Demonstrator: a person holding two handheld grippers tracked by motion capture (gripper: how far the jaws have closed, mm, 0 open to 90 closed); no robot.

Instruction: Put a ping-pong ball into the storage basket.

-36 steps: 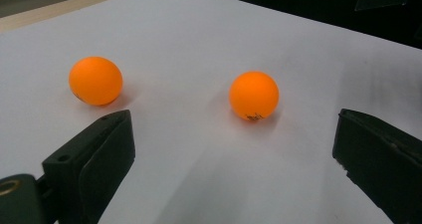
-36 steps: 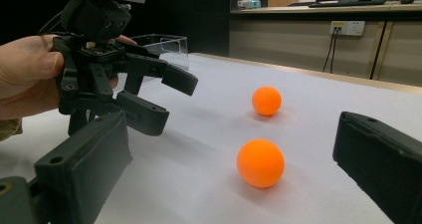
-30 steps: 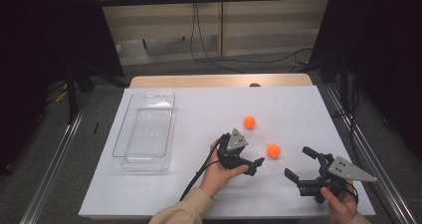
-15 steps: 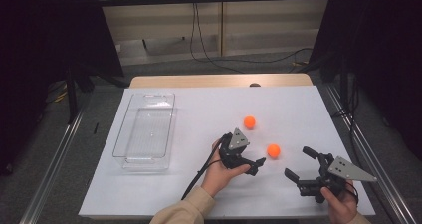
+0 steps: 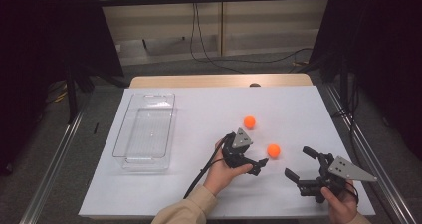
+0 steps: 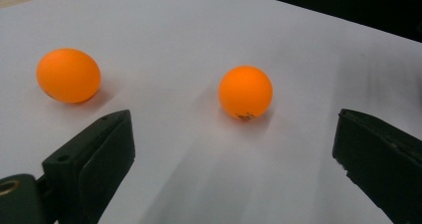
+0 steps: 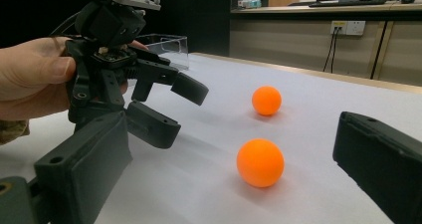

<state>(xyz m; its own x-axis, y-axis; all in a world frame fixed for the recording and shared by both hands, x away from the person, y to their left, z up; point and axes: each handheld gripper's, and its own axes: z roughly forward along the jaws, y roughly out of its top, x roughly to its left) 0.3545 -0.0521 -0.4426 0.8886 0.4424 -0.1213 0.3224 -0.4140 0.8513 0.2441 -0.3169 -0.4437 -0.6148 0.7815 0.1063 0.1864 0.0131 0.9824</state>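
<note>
At the left of the white table (image 5: pixel 164 194) a clear bin (image 5: pixel 144 130) lies empty, its long axis running away from the person, well apart from both balls. Right of it, the left gripper (image 5: pixel 263 163) sits low over the sheet with its jaws spread wide and nothing between them, aimed at the near ball (image 5: pixel 273 150); in the left gripper view that ball (image 6: pixel 245 92) rests on the table ahead of the jaws and roughly midway across their gap, while the far ball (image 6: pixel 68 75) lies off to one side, clear of it. The step in hand looks like a reach for the near ball, and doing it well means sliding the jaws forward, low and level, until the ball sits squarely between the pads, then closing gently at its widest line, since a light round ball is likely to roll or squirt out if nudged by one jaw first. A ball has no long axis and points no way, so any approach angle serves; a small dark print shows near its base. Farthest right, the right gripper (image 5: pixel 300 164) hangs just above the table, jaws equally wide and empty, facing the near ball (image 7: pixel 260 162) from the other side.
</note>
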